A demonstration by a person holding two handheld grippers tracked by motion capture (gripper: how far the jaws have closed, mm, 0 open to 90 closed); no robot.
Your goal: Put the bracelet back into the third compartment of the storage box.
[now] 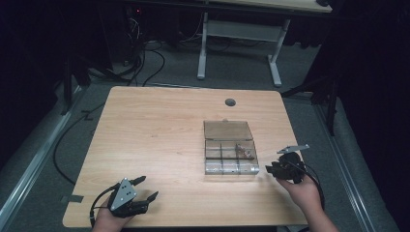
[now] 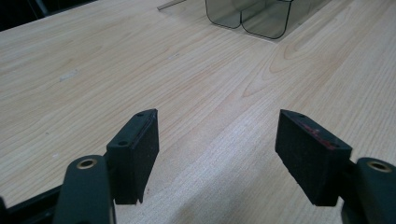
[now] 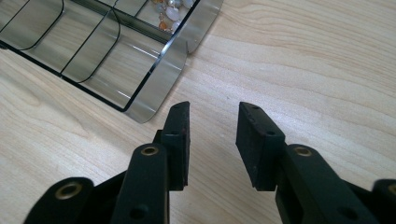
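Table: we see a light wooden table (image 1: 159, 130) with a small round grey hole cover (image 1: 230, 102) near its far edge.
Box: a clear smoky plastic compartment box (image 1: 230, 153) lies flat on the right half of the table, with its hinged lid (image 1: 227, 130) opened toward the far side.
Compartments: the box is divided by thin walls; in the right gripper view the compartments (image 3: 74, 42) closest to the jaws have nothing inside.
Content: small pale and orange beads (image 3: 169, 11) lie in one compartment at the right side of the box.
Left gripper: the left gripper (image 1: 146, 189) is at the near left corner of the table, well apart from the box; its jaws stand wide apart over bare wood and hold nothing.
Right gripper: the right gripper (image 1: 266, 169) is just beside the near right corner of the box; its jaws are a little apart, with nothing between them, and they do not touch the box.
Hands: we see the person's left hand (image 1: 110, 221) and right hand (image 1: 303, 192) holding the grippers from the near edge.
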